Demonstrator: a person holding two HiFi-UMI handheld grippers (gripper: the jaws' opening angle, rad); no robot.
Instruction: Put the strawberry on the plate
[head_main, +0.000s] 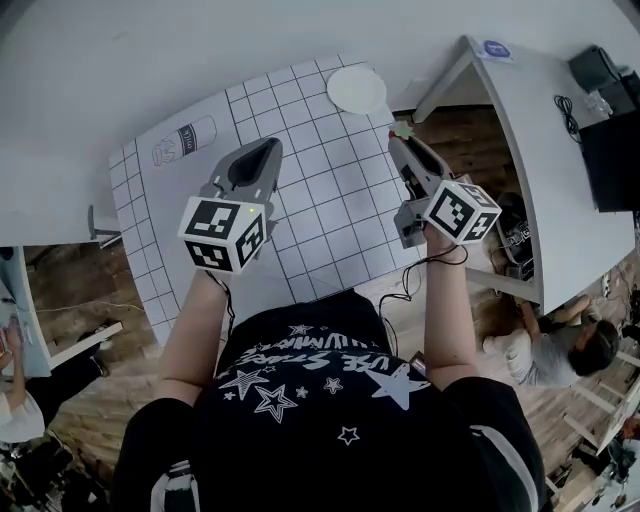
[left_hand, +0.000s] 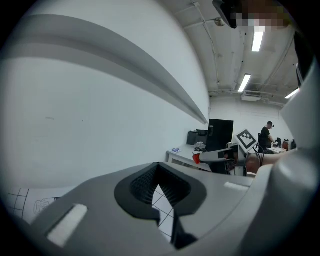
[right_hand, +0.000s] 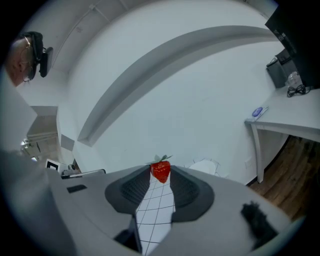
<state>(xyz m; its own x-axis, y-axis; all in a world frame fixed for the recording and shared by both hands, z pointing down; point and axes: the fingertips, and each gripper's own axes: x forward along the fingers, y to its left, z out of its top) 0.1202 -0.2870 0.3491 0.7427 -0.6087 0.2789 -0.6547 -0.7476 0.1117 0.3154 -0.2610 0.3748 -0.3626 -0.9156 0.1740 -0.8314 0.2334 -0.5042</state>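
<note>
The right claw (right_hand: 160, 176) is pinched on the strawberry (right_hand: 160, 169). The red fruit is caught right at the jaw tips with its green leaves poking up, so it hangs clear ahead of the claw and should drop cleanly. It is carried nearly level, in the air about over the right edge of the mat (head_main: 320, 200), resting on nothing. The plate (head_main: 356, 89) lies just beyond, at the mat's far edge. It is bare, and near but not yet under the fruit. I'd say the carry is mostly done, and what's left is to get over the plate and let go. The left claw (head_main: 262, 150) has its tips drawn together on nothing. It is held out over the middle of the mat, kept out of the way, I reckon.
</note>
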